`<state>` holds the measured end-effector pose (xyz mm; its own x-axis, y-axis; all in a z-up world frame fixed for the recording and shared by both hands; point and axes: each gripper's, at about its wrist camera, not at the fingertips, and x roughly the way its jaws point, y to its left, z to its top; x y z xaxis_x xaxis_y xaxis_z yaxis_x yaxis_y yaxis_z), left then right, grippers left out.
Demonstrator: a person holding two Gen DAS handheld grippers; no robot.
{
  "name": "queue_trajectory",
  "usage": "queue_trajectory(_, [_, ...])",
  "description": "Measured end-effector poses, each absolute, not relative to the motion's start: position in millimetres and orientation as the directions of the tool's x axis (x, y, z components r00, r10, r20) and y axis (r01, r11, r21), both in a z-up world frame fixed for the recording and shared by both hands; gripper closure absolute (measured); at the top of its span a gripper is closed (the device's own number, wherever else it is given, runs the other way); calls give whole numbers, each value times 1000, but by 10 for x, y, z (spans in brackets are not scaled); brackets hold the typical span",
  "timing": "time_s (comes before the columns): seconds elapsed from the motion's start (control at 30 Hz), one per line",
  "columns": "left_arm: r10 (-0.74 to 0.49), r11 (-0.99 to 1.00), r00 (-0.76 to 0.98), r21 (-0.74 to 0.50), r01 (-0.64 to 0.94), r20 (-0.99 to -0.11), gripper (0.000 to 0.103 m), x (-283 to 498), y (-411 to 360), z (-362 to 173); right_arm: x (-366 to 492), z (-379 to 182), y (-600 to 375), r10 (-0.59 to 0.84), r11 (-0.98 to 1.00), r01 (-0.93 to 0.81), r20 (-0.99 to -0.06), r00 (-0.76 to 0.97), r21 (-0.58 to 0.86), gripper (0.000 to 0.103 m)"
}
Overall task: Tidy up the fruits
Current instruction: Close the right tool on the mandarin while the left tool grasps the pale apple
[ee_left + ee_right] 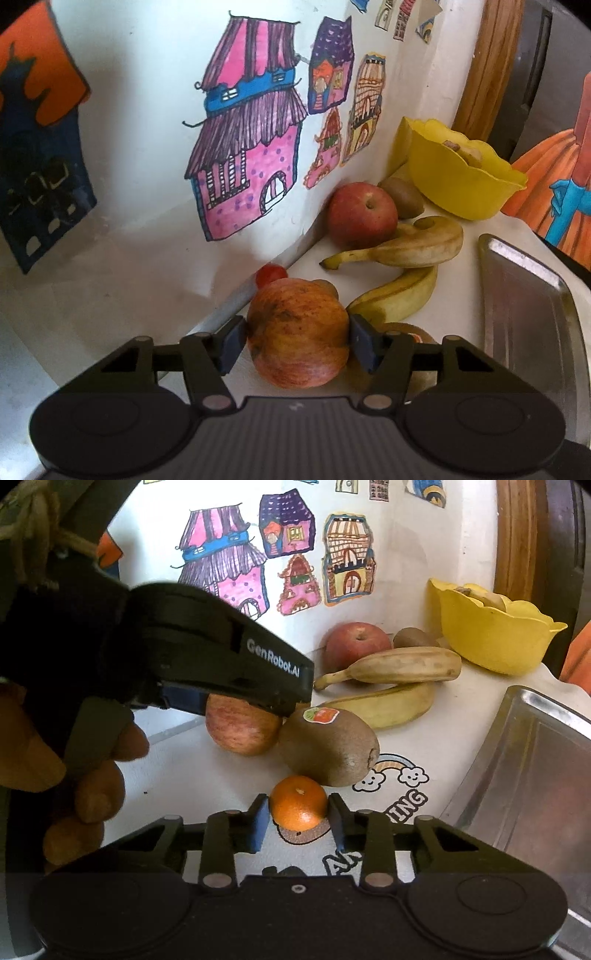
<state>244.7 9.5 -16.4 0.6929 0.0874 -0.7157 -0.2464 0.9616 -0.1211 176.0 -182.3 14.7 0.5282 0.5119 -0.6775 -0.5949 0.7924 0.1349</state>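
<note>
Fruit mostly lies loose on the table point(192, 775). Left gripper point(297, 341) clamps a near apple point(297, 332); right gripper point(298, 821) pinches a tangerine point(298, 802). Tray point(517, 768) looks empty, possibly; bananas point(391, 683) wait.

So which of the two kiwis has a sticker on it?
The near kiwi, touching the apple that the left gripper grips. The other kiwi, back by the yellow bowl, shows no sticker.

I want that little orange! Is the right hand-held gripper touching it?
Touching. The right wrist view shows the right hand-held gripper with both pads pressed against the orange's sides.
</note>
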Motion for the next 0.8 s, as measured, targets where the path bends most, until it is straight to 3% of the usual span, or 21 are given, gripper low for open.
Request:
queue_trajectory(0.63, [82,969,697,-106,-224,-713,37,2216,40,-198,1573,173,-2042,544,774,-606,-680,492,181,68])
queue_trajectory(0.8, [91,965,682,-104,-239,-725,41,2306,28,-343,1578,153,-2105,551,771,-611,-670,498,181,68])
